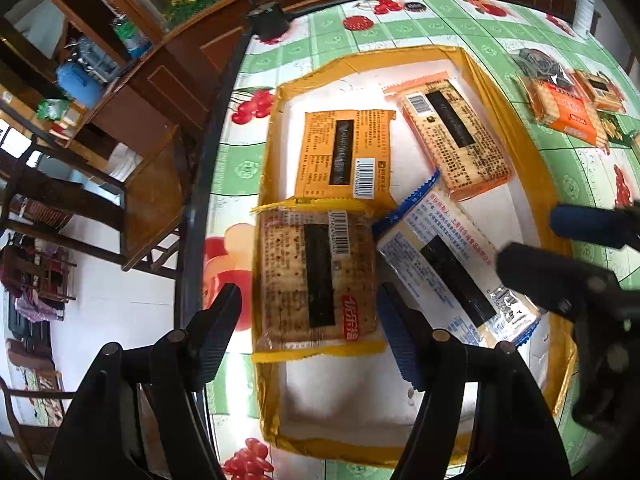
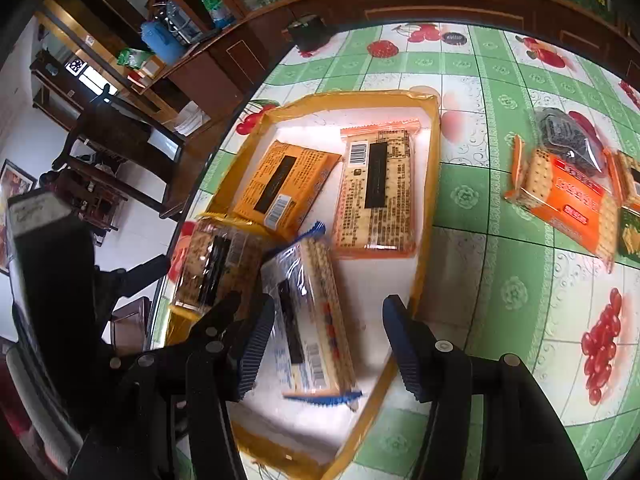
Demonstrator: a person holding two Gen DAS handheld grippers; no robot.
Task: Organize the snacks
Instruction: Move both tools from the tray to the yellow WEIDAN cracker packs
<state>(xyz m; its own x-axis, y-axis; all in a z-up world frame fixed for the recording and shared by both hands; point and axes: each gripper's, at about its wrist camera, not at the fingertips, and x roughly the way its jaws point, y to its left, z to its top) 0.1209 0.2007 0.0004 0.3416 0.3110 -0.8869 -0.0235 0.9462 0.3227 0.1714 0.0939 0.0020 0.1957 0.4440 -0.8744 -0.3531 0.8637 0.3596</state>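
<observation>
Left wrist: left claw (image 1: 308, 332) spread over the brown cracker pack (image 1: 316, 280) in the yellow-rimmed tray (image 1: 276, 136); chair (image 1: 132, 200) beside the surface (image 1: 560, 160). Right wrist: right claw (image 2: 324, 344) spread, blue-edged pack (image 2: 308, 320) between its fingers untouched, orange pack (image 2: 568, 196) loose outside.

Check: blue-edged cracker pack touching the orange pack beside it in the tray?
Touching. Left wrist view: blue-edged cracker pack's crimped end overlaps the orange pack's near corner, no gap.
</observation>
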